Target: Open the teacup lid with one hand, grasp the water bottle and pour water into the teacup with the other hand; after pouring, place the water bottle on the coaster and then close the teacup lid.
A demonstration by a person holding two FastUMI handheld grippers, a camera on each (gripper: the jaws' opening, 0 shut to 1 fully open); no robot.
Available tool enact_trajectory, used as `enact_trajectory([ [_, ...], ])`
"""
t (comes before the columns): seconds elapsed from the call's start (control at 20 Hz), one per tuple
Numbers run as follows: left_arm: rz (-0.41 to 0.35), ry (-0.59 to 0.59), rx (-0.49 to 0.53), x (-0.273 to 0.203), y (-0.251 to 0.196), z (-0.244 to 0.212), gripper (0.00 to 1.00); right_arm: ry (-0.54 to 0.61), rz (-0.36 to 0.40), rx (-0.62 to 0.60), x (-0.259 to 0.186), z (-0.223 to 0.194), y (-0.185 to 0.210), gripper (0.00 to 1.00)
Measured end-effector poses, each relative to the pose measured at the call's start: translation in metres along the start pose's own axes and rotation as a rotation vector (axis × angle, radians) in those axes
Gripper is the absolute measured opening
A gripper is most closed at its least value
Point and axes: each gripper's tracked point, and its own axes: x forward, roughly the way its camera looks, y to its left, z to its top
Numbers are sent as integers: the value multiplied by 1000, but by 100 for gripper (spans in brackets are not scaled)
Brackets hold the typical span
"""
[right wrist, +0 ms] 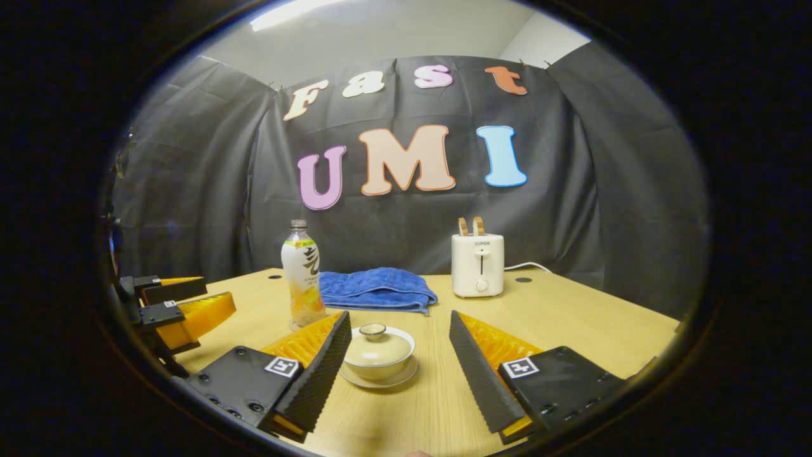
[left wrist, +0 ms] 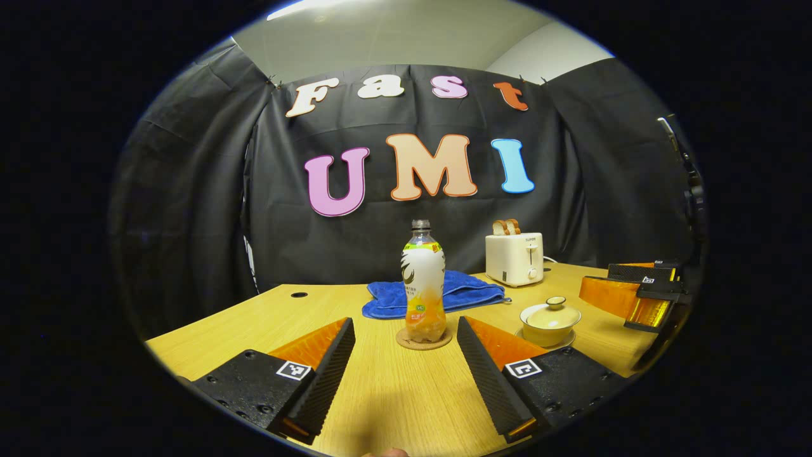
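Bottle [left wrist: 423,285] on coaster [left wrist: 424,339], teacup [left wrist: 549,320] right, towel [left wrist: 438,292] behind.

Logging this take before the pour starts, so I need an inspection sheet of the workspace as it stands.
Surface: wooden table, two round holes near the back.
Job's things: water bottle upright on coaster, cap off; teacup on saucer, lid on.
Clutter: blue towel; toaster holding toast.
Grippers: left gripper open, facing the bottle; right gripper open, teacup ahead between its fingers.
Cables: white cord behind toaster.
Surroundings: black cloth wall, ceiling light.

Wooden table [left wrist: 380,393], black cloth wall [left wrist: 190,190], white ceiling [left wrist: 380,32], ceiling light [right wrist: 285,13]
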Motion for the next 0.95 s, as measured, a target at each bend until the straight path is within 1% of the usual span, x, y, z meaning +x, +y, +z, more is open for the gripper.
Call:
enact_trajectory([
  [0.1,0,7,-3,1,-3,-1,94,4,-8,12,0,-3,-2,100],
  [0.15,2,-4,-2,0,-3,-1,97,4,-8,18,0,-3,-3,100],
  [0.2,4,-6,3,0,-4,0,94,6,-9,27,-1,-4,-3,100],
  [0.25,10,1,10,3,-3,-2,95,14,-9,31,-1,-8,-3,100],
  [0.3,24,13,16,3,0,-5,97,19,-10,30,-1,-11,-4,100],
  [0.35,38,25,14,4,4,-7,95,14,-5,30,-1,-9,-2,100],
  [0.5,50,20,-13,5,6,-7,94,2,-9,12,-3,-8,-2,100],
  [0.65,92,16,-46,4,16,-7,94,-13,-19,-27,-4,-7,1,100],
  [0.95,108,15,-40,4,18,-8,95,-14,-30,-24,-4,-7,0,100],
])
